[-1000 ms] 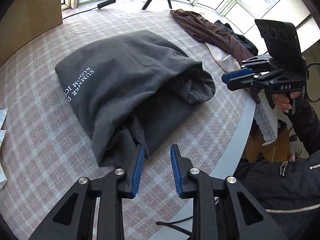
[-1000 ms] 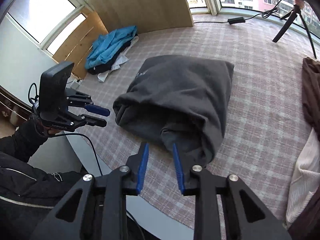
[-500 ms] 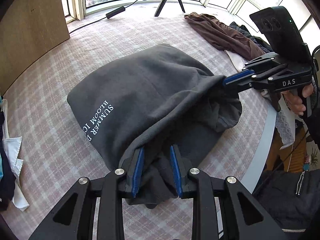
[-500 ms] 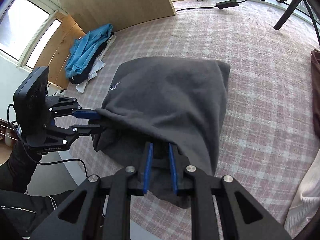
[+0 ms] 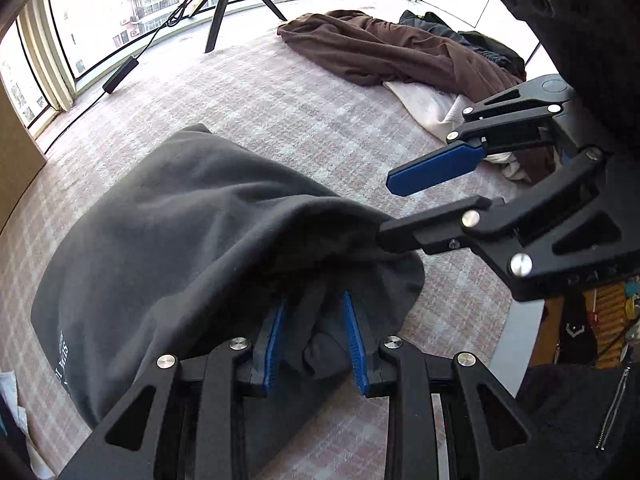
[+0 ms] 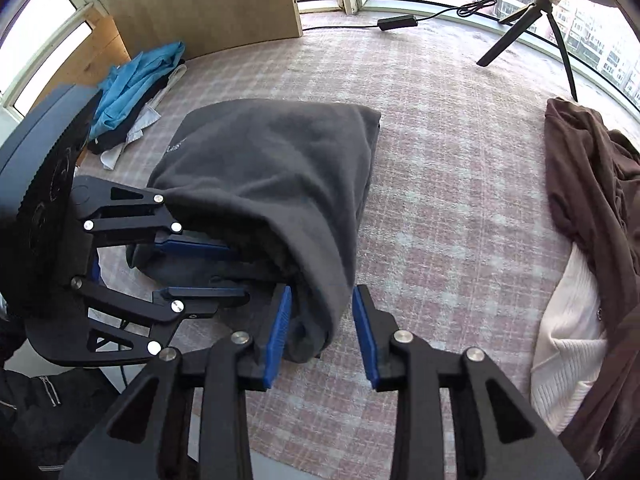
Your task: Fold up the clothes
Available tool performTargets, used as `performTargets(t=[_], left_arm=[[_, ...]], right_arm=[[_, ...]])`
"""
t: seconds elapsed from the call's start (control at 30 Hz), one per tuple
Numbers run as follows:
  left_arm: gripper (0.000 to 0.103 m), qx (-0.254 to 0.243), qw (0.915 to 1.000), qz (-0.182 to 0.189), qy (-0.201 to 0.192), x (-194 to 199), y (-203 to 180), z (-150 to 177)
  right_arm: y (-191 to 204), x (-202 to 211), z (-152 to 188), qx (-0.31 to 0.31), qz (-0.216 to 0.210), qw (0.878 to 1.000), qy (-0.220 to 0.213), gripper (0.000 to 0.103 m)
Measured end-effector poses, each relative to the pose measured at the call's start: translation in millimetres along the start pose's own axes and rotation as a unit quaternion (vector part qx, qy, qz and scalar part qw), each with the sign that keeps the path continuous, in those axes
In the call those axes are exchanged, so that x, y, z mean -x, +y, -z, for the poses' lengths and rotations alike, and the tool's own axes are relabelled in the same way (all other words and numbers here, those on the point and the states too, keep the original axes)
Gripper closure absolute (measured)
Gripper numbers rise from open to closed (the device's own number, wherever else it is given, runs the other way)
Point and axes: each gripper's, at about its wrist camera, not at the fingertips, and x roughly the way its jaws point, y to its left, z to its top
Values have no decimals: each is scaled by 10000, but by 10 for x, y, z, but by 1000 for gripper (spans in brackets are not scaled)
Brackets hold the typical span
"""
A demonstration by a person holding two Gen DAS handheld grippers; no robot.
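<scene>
Right now the grey sweatshirt (image 5: 192,240) lies bunched on the checked cloth (image 6: 460,200), its long axis running straight ahead of both claws, its near edge between their fingers. Left gripper (image 5: 314,336) and right gripper (image 6: 322,330) are parted wide – each straddles a fold without pinching it (cloth touches a blue pad at most). They sit close side by side on that near edge, neither one nearer – whatever follows works away along that axis
</scene>
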Motion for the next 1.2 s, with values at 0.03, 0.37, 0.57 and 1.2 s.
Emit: performTargets(t=[0.03, 0.37, 0.57, 1.2], left_arm=[[77, -40, 9999, -15, 91, -65, -5, -14], [101, 1319, 9858, 833, -624, 413, 323, 292], [101, 1718, 9770, 1177, -449, 243, 277, 761], [88, 411, 9957, -549, -624, 738, 583, 370]], right_arm=[[4, -47, -5, 92, 52, 9999, 56, 68], [-27, -141, -56, 85, -53, 9999, 86, 95], [-93, 16, -96, -146, 27, 9998, -90, 95], [143, -251, 110, -598, -305, 9977, -25, 83]])
